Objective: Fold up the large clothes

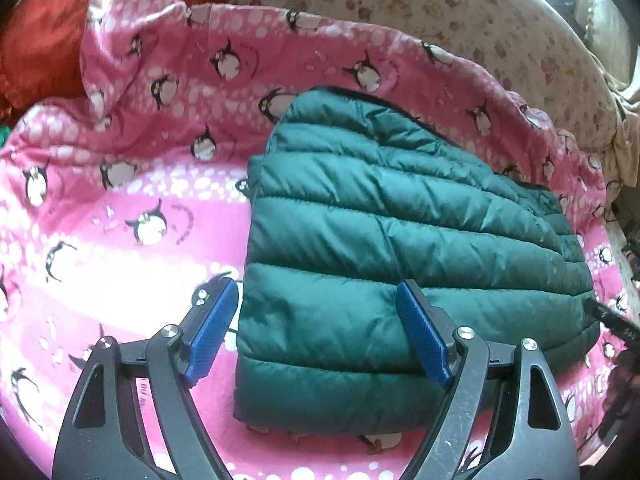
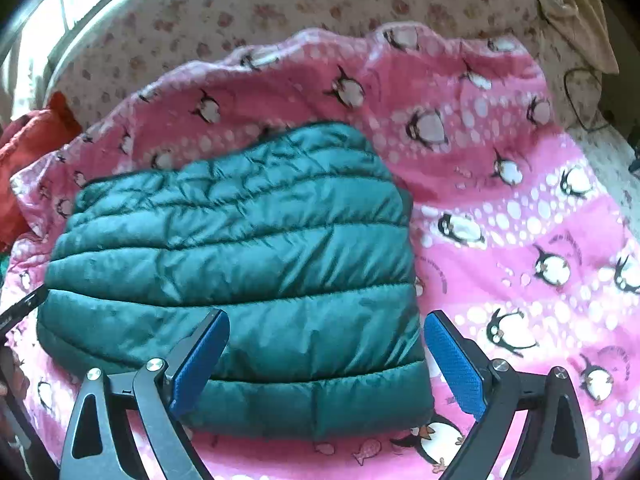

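The dark green quilted puffer jacket (image 1: 404,240) lies folded into a compact, roughly rectangular bundle on the pink penguin-print fleece blanket (image 1: 132,184), nearer the blanket's front edge than its rumpled far edge. Its stitched channels run across the bundle, and the near edge looks thick and doubled, which suggests the fold is already made and the padding is springing up a little rather than lying flat.

The left gripper (image 1: 316,332) sits low over the bundle's near-left corner, jaws spread wide and holding nothing; one blue pad is above the jacket, the other out over bare blanket. The right gripper (image 2: 326,360) mirrors it at the near-right corner, also released and empty, with one pad over the jacket and the other off its side edge. Straddling the two near corners like this would let each tool either pinch an edge for another fold or simply press and square the bundle; from these views I judge the folding close to finished, and whether either tool touches the fabric cannot be told.

Beyond the blanket's far edge is a cream floral bedsheet (image 2: 280,4). An orange-red cloth (image 1: 92,20) is heaped past the blanket's far-left corner, and a thin dark cable (image 2: 580,96) lies on the sheet off the far-right corner.
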{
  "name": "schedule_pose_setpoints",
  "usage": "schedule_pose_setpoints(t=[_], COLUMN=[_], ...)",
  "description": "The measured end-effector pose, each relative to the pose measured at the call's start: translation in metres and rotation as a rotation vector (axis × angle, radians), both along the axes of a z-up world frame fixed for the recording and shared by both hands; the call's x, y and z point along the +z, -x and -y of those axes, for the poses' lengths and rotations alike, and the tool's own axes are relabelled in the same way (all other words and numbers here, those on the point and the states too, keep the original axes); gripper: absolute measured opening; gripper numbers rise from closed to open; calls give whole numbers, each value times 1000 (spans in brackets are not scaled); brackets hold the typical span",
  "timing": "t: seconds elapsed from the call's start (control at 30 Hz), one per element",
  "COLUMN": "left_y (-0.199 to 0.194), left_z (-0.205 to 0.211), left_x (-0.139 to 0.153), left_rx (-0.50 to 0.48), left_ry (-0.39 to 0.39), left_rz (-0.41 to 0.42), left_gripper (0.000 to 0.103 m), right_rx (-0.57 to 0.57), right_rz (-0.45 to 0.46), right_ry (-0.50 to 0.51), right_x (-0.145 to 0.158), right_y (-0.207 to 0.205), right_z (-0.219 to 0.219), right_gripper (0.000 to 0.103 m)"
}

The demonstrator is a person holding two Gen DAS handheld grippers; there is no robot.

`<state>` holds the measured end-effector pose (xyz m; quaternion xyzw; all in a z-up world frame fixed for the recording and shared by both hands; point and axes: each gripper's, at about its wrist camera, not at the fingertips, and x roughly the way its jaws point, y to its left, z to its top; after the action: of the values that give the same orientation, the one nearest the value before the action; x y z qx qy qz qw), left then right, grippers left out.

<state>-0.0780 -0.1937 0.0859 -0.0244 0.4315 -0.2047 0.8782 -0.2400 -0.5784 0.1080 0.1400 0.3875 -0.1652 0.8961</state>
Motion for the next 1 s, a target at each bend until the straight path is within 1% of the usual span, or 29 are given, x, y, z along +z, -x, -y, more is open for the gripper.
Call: schedule_pose_setpoints(t=[0.1,0.2,0.27,0.37,0.47,0.57,0.67,0.73,0.83,0.9,0.93,1.0], left_y=[-2,-3,-3,-7,-14,-25,-40,-46,-56,-62,-63,-67], left_z=[1,2,1,-1,-9,-20,-31,-35,-37,-34,-32,-25], left_x=[-8,-12,-14,-14,-8,-3,-9,-15,-26,-33,-34,-37], left_rx=[-3,-6,-5,-4,-10,-7,19,31,29,15,13,2], left_ry=[13,17,26,44,105,176,240,272,332,368,374,383], left_rz=[-12,-7,-10,-37,-89,-131,-197,-235,-304,-344,-352,-363], left_gripper=[82,82,82,82,82,82,82,82,82,86,90,92], right_rx=[-12,-11,-10,1,11,-2,-28,-19,7,46,66,97], right_rz=[-12,-3,1,9,49,114,143,117,63,68,77,87], right_ry=[-12,-34,-66,-103,-130,-219,-274,-306,-325,-339,-352,-383], right_x=[-15,-23,-28,-27,-17,-6,-5,-12,-26,-31,-32,-34], right_y=[-6,-8,-8,-5,2,12,14,6,-10,-19,-24,-33], right_z=[2,6,11,16,21,37,51,59,61,60,60,60], right_gripper=[97,101,102,102,102,102,102,102,102,102,102,102])
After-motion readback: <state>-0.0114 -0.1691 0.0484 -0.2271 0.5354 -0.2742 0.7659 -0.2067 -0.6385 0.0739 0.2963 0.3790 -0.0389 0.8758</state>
